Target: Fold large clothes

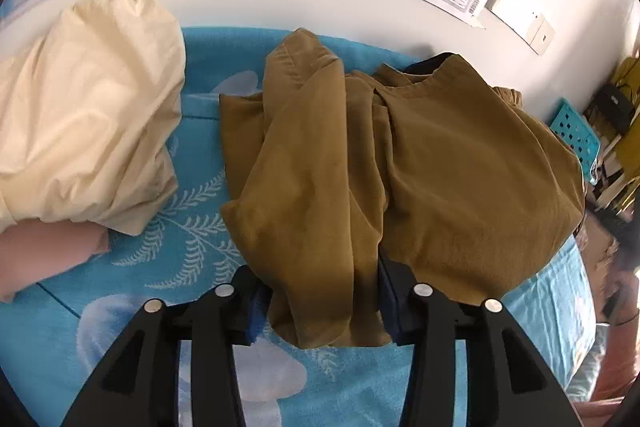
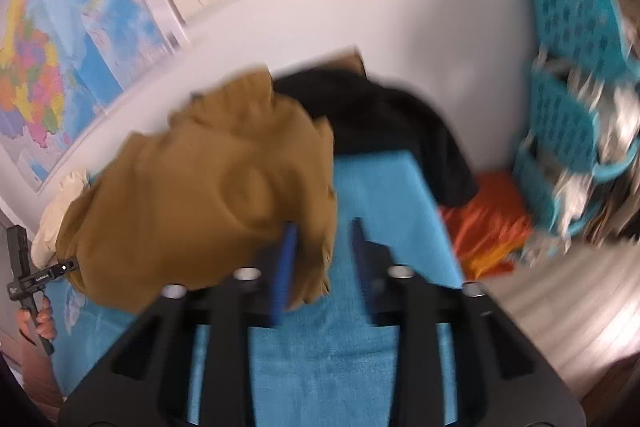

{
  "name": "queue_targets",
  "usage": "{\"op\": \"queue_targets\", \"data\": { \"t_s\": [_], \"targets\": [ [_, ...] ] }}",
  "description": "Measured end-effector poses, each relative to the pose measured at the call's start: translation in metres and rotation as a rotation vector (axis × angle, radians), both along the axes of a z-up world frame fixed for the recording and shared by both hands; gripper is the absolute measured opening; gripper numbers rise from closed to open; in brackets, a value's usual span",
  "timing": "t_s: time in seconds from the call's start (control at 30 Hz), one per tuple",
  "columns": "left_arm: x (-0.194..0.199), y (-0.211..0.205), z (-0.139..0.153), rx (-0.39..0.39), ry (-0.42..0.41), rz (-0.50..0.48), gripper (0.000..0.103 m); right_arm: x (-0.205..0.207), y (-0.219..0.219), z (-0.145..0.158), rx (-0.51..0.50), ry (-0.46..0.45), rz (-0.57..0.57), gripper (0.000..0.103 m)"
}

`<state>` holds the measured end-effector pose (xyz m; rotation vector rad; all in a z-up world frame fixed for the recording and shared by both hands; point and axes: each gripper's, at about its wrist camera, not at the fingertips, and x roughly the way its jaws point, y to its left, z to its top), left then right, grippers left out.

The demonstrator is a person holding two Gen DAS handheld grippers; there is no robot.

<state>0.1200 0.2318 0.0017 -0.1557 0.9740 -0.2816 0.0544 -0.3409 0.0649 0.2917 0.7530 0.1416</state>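
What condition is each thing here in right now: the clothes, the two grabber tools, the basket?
Brown garment: bunched, partly folded on the blue sheet.
Cream garment: crumpled heap.
Black garment: draped over the bed's edge.
Left gripper: brown cloth between the jaws.
Right gripper: open, empty.
Blue basket: upright, full.

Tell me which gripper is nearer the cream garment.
Left. The left gripper straddles the brown garment beside the cream garment; the right gripper is at the brown garment's other end, the cream one far beyond.
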Motion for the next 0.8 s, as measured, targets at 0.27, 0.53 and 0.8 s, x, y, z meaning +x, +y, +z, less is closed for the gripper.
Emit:
{"op": "queue_targets", "data": {
  "t_s": [0.27,0.53,0.8],
  "targets": [
    [0.005,0.011,0.001,-0.054,0.001,0.024,0.053,0.029,0.077,0.019,-0.112,-0.076,0.217,0.041],
    [0.012,0.006,0.000,-0.005,0.015,0.046,0.059,0.091,0.081,-0.045,-0.114,0.089,0.146,0.005],
    [0.026,-0.010,0.043,0.102,-0.127,-0.018,0.080,0.072,0.100,0.001,-0.102,-0.030,0.226,0.072]
  ]
}}
